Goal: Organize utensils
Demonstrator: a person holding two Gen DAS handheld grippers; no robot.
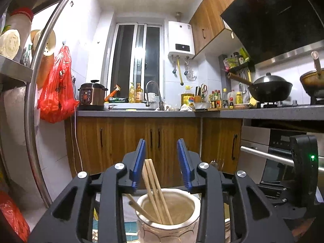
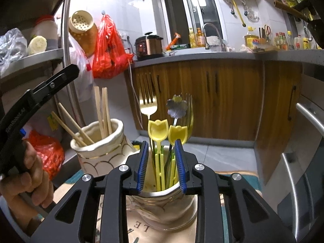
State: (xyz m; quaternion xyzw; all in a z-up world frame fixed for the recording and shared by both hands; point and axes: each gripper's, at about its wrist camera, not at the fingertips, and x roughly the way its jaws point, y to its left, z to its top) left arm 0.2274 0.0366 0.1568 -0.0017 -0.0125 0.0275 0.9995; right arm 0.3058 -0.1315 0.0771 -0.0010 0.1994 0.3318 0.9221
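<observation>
Two cream holders on a printed mat [image 2: 204,230] in a wood-cabinet kitchen, chopsticks [image 1: 156,190] in left holder [image 1: 168,222], forks and yellow spoons [image 2: 162,133] in right holder [image 2: 162,206]; left gripper [image 1: 161,162] level, right gripper [image 2: 161,162] tilted down, both part-open, pads touching nothing.

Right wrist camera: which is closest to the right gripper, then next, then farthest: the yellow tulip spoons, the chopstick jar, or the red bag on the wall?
1. Yellow tulip spoons, between the right gripper's fingers.
2. Chopstick jar, left.
3. Red bag, upper left wall.
</observation>
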